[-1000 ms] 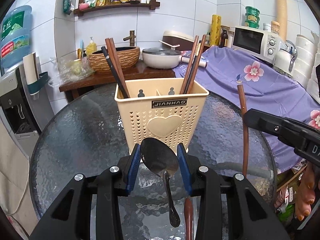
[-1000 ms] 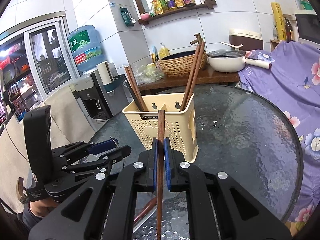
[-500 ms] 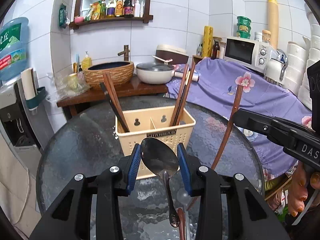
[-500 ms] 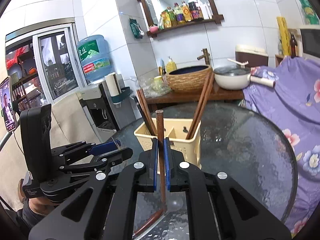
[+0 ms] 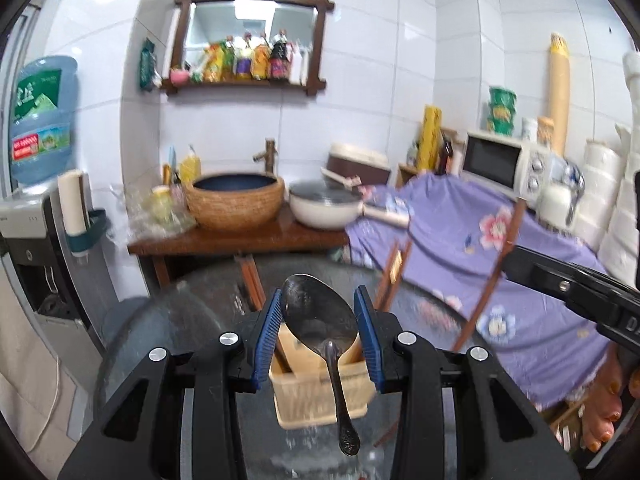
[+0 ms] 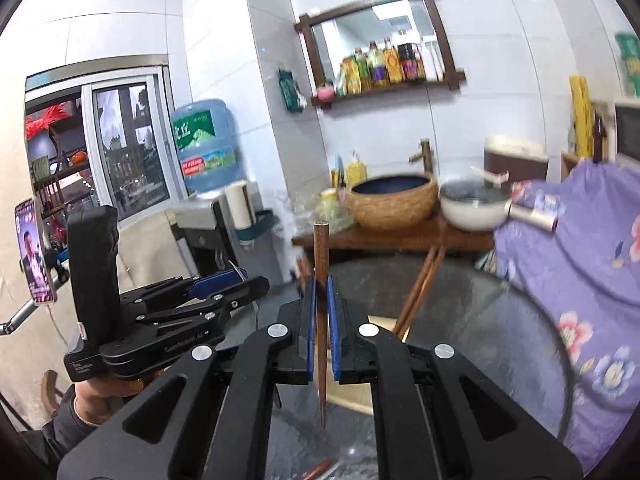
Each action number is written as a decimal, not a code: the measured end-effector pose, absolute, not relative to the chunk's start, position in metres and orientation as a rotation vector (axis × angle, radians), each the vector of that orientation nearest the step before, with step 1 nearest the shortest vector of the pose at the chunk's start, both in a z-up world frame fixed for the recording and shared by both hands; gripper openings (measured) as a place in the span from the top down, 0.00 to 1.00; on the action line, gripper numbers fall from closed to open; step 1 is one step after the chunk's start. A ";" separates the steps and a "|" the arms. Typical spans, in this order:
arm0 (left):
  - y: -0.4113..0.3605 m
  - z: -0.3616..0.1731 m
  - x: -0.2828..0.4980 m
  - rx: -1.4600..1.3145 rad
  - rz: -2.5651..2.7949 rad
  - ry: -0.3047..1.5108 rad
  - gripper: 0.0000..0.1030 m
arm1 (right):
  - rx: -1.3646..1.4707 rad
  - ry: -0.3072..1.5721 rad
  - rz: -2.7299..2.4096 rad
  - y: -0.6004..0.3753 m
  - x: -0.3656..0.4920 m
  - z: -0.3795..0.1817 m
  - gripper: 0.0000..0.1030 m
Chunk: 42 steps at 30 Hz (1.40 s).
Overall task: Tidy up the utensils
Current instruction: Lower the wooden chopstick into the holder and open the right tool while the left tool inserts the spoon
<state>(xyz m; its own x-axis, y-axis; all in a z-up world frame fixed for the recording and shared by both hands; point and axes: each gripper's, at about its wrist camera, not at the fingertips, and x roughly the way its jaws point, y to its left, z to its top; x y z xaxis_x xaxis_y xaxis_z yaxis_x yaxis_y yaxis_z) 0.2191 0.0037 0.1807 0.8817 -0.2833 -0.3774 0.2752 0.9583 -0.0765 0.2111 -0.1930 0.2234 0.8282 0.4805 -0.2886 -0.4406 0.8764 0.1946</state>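
Nearest to me, my left claw (image 5: 316, 334) grips the metal spoon (image 5: 320, 320) by the sides of its bowl, handle hanging down toward the camera, and my right claw (image 6: 319, 328) is pinched nearly shut on a single brown chopstick (image 6: 320, 304), which stands almost upright with its thin tip pointing down. Just beyond and below both sits the cream utensil basket (image 5: 320, 396) on the round glass bench (image 5: 168, 320), with chopstick pairs (image 6: 418, 292) already leaning in its compartments. The step in hand, as I judge it, is carrying each piece over the basket for a drop, so I want both pieces clear above the rim before I move across, then the chopstick lowered tip first into the compartment with the other chopsticks, and the spoon turned handle down into a free one; loosening either grip early would risk a bounce on the glass. Both claws point slightly downward and run roughly side by side, the left one visible at the left of the right view with the person's hand (image 6: 102, 396) under it. Farther off stand the wooden side table with the woven basin (image 5: 236, 204) and the white pan (image 5: 326, 210).
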 end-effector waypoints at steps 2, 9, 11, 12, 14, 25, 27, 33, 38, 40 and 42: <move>0.007 0.196 0.228 -0.046 -0.267 0.360 0.65 | 0.113 0.308 0.478 -0.193 0.214 0.241 0.94; 0.003 0.204 0.261 -0.080 -0.165 0.309 0.65 | 0.119 0.247 0.408 -0.192 0.241 0.267 0.94; 0.000 0.195 0.268 -0.087 -0.140 0.300 0.65 | 0.128 0.238 0.390 -0.192 0.251 0.262 0.94; 0.000 0.190 0.270 -0.088 -0.133 0.294 0.65 | 0.126 0.227 0.377 -0.192 0.254 0.260 0.94; -0.001 0.182 0.275 -0.088 -0.113 0.271 0.65 | 0.120 0.208 0.354 -0.193 0.261 0.252 0.94; -0.010 0.127 0.280 -0.077 -0.084 0.309 0.65 | 0.124 0.295 0.312 -0.187 0.288 0.180 0.94; -0.007 0.118 0.281 -0.084 -0.081 0.324 0.65 | 0.124 0.310 0.311 -0.185 0.289 0.169 0.96; -0.004 0.096 0.284 -0.068 -0.076 0.377 0.65 | 0.116 0.351 0.304 -0.183 0.290 0.140 0.98; -0.005 0.082 0.284 -0.052 -0.084 0.411 0.65 | 0.121 0.376 0.318 -0.182 0.289 0.125 0.98; -0.006 0.079 0.283 -0.041 -0.088 0.421 0.65 | 0.114 0.380 0.329 -0.180 0.287 0.122 0.97; -0.005 0.077 0.281 -0.037 -0.084 0.417 0.63 | 0.104 0.379 0.331 -0.179 0.283 0.117 0.97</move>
